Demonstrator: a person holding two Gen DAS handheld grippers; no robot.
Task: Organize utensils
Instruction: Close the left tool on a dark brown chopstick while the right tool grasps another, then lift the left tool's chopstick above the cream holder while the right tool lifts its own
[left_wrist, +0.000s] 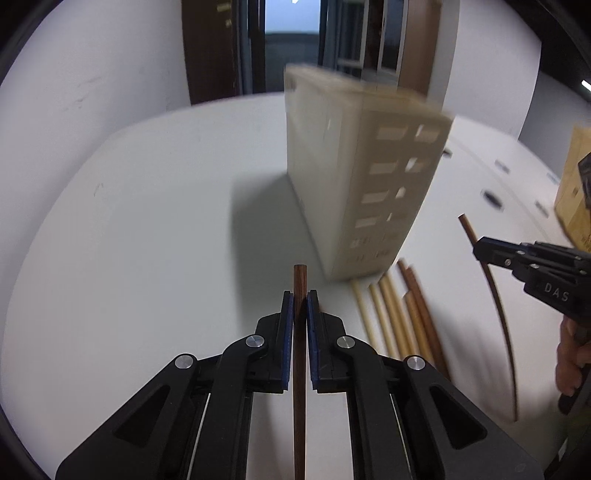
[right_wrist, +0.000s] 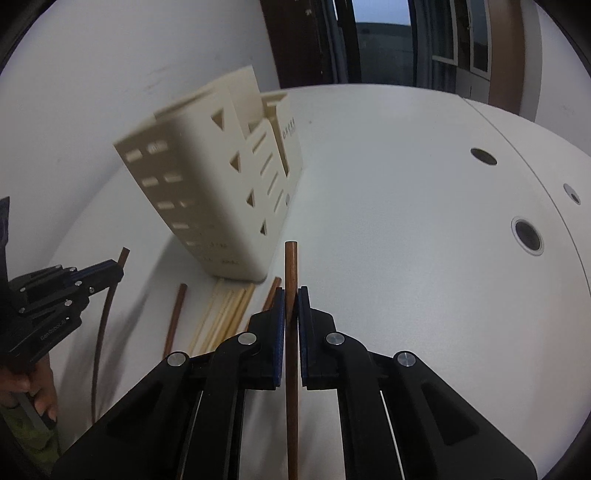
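A dark brown chopstick (left_wrist: 299, 332) sits clamped in the left gripper (left_wrist: 300, 299), another dark chopstick (right_wrist: 291, 332) in the right gripper (right_wrist: 291, 295). Loose chopsticks (left_wrist: 399, 321) lie on the white table (left_wrist: 147, 221) near the cream utensil holder (left_wrist: 354, 177).

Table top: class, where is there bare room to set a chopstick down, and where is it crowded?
Bare: the white table left of the cream holder, and the stretch right of the holder out to the round holes. Crowded: just before the holder's base, where loose chopsticks lie side by side. Each tool, left and right, grips a dark chopstick.
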